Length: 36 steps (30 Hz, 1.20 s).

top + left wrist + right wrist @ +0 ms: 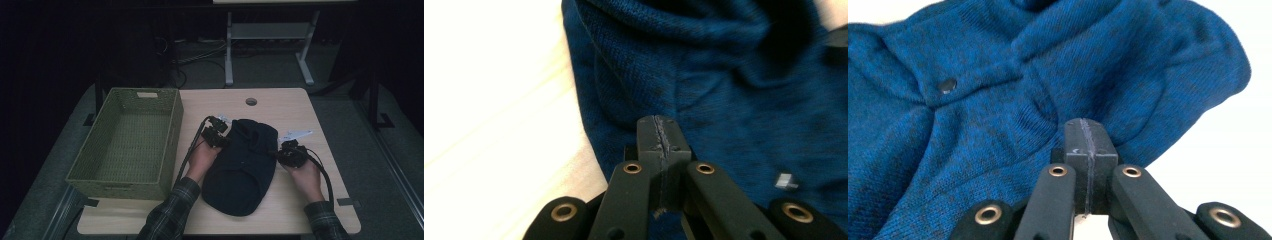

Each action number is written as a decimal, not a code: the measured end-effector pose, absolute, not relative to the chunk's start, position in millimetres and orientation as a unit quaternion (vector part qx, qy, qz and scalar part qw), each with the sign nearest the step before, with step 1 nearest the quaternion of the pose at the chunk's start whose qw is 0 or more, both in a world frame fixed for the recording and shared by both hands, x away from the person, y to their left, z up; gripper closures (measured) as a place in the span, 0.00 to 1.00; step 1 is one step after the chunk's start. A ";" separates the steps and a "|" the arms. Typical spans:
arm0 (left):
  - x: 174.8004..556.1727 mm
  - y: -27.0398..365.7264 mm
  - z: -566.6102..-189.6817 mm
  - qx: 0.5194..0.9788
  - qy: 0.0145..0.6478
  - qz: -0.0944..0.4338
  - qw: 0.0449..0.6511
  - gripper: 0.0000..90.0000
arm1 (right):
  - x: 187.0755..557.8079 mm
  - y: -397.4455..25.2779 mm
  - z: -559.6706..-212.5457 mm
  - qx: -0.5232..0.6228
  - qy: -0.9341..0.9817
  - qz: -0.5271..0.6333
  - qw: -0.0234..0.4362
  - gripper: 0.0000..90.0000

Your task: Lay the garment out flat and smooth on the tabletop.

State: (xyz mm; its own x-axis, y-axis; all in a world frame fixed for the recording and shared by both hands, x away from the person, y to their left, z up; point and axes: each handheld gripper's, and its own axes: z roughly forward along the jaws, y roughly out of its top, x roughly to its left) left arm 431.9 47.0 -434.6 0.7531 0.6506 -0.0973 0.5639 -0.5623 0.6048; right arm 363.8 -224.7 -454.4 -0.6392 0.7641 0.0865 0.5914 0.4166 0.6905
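Blue knit garment, dark and heathered, one piece, bunched into a long oval mound on the wooden table. Position: table centre, toward the near edge, well apart from the basket at its 9 o'clock.

Axis and heading: long axis runs from about 7 o'clock (broad rounded end, near the person) to about 1 o'clock (narrower, rumpled end with folds). In the right gripper view a small dark snap or button sits on a seam among the folds, so the far end is probably the neck or placket; this is a judgement.

Left gripper: at the garment's far-left edge, about 10 o'clock of the mound. In the left gripper view its jaws stand pressed together, tips against the fabric edge beside bare table; whether cloth is pinched between them cannot be told.

Right gripper: at the garment's right edge, about 2 o'clock. In the right gripper view jaws likewise closed flush, tips at a fold; a grasp on cloth cannot be confirmed.

Step in hand, judged: taking hold of both side edges, either to fold the piece or to lift it.

Next move calls for: a sure pinch on both sides, then an even, level raise, so that neither edge slips.

Outward: green woven basket, empty, at the table's left.
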 end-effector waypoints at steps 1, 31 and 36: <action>434.9 45.1 -439.7 0.885 0.345 0.070 0.306 1.00 | 363.7 -223.8 -457.2 0.408 0.834 0.353 0.117 1.00; 393.9 66.1 -453.8 0.891 0.342 0.077 0.288 1.00 | 377.6 -234.5 -467.4 0.429 0.830 0.336 0.121 1.00; 394.3 68.9 -454.7 0.886 0.349 0.066 0.298 1.00 | 378.3 -232.0 -465.3 0.425 0.836 0.323 0.125 1.00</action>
State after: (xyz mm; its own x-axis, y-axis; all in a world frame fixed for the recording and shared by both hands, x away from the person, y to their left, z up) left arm 394.3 68.9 -454.7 0.7470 0.6587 -0.0906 0.5795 -0.5781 0.5744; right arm 378.3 -232.0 -465.3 -0.6076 0.7915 0.0658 0.6298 0.4297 0.6471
